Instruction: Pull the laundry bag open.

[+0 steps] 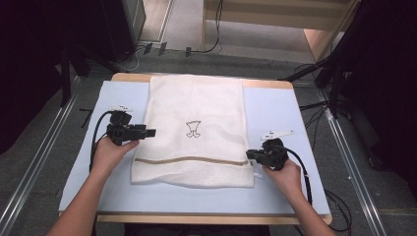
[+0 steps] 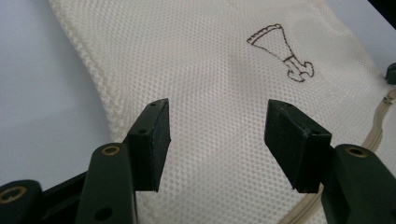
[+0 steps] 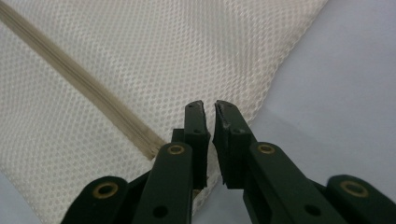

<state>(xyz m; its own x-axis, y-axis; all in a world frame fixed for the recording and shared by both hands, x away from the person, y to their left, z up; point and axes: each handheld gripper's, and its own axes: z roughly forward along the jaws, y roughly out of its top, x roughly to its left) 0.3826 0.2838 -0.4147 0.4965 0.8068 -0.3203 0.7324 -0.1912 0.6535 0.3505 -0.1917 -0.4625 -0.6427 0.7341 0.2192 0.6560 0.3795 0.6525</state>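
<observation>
The left tongs (image 1: 147,132) hung released, jaws spread wide with nothing between them, over the left edge of the white mesh bag (image 1: 194,118). Bare pale-blue bench (image 1: 118,191) lay open to their left, out to the left edge. The bag lay flat along the middle of the bench, reaching its far edge, a tan zipper (image 1: 192,160) crossing it near the front. The right tongs (image 1: 252,155) were clenched at the bag's front right corner; whether mesh was pinched I could not tell. Open bench ran on to the right edge.
</observation>
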